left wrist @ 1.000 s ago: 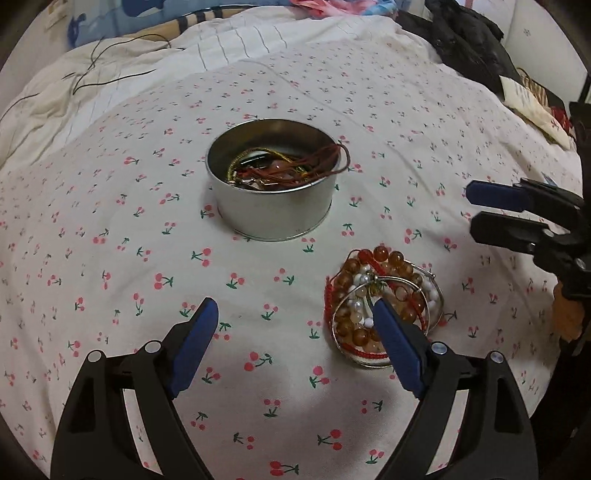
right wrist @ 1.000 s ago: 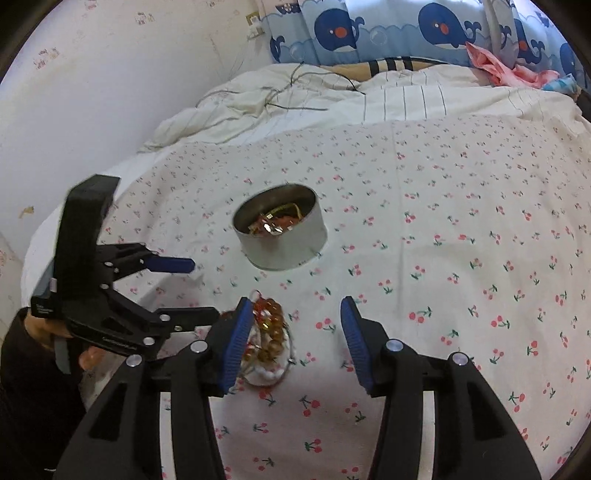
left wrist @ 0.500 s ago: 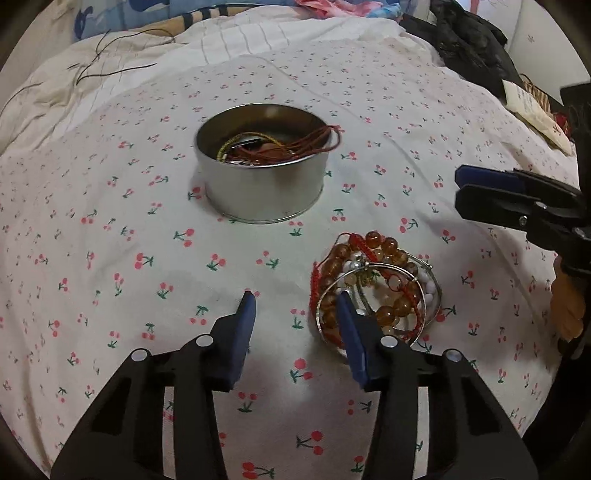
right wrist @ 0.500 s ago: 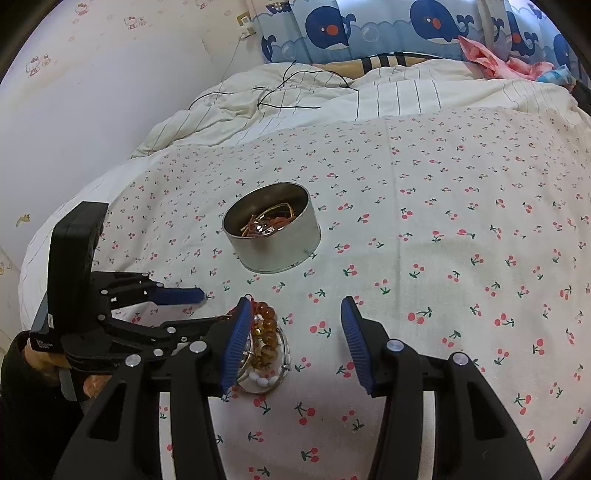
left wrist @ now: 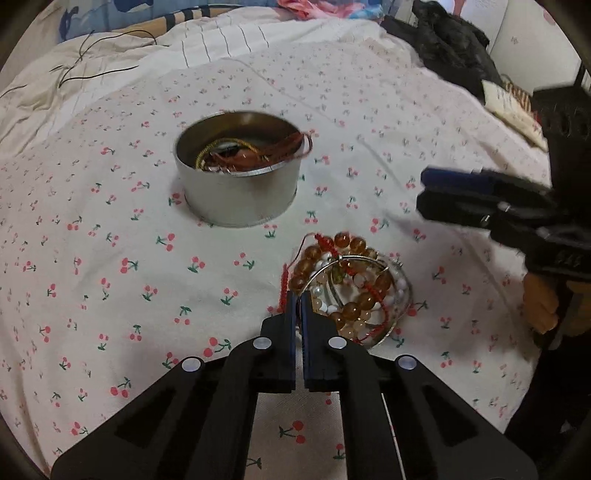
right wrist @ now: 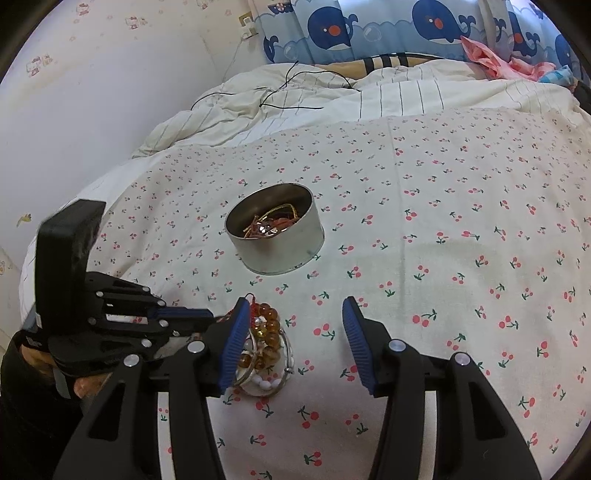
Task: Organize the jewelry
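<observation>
A heap of bracelets [left wrist: 351, 284], with amber beads, white beads, red cord and metal bangles, lies on the cherry-print sheet [left wrist: 110, 258]. My left gripper [left wrist: 297, 295] is shut at the heap's left edge, apparently pinching the red cord [left wrist: 283, 291]. A round metal tin [left wrist: 236, 177] holding red and gold cords stands beyond it. My right gripper [right wrist: 293, 326] is open and empty, just right of the heap [right wrist: 264, 343]; the tin [right wrist: 275, 232] stands ahead of it.
A rumpled striped duvet [right wrist: 332, 99] with a black cable lies at the far end. A black garment [left wrist: 450, 48] and packets lie at the bed's right side. A whale-print pillow [right wrist: 369, 29] is by the wall.
My left gripper has closed from wide open to shut and moved right onto the heap's left edge. The right gripper stays open in about the same place.
</observation>
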Motion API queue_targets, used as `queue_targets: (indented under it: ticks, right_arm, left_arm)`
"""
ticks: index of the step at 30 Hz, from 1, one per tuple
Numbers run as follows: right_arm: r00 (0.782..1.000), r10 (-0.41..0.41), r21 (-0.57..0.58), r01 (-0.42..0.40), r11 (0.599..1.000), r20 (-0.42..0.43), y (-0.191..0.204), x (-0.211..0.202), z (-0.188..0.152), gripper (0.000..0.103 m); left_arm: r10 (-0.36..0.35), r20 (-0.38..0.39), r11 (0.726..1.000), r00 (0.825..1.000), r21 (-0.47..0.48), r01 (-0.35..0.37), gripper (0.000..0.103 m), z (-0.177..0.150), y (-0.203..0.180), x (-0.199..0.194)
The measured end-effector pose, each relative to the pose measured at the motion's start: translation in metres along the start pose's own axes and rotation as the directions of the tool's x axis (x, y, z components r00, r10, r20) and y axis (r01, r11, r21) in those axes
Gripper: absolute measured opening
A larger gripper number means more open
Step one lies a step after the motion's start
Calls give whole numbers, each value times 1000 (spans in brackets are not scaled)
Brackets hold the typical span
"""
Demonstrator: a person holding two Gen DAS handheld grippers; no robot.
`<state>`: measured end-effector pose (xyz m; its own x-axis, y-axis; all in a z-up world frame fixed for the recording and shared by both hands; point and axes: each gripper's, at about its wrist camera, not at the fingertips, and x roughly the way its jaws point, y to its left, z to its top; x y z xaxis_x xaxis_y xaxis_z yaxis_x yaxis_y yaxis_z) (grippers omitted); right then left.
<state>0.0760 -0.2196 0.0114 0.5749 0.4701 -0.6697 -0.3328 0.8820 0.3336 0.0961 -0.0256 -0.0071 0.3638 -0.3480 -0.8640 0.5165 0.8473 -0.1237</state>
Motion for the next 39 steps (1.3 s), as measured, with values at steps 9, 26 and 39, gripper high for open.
queue_targets:
  ticks: [9, 26, 39]
  right_arm:
    - [1000, 3, -53, -2, 999, 9, 9, 7, 6, 51]
    - [988, 45, -318, -91, 944, -150, 60, 79, 6, 51]
    - [994, 67, -271, -87, 959, -82, 50, 57, 20, 4]
  left_arm:
    - [-46, 80, 987, 996, -150, 58, 3, 4, 46, -28]
    - [103, -15, 932, 995, -348, -102, 2, -4, 99, -10]
    - [160, -80, 947, 984, -270, -176, 15, 9, 79, 30]
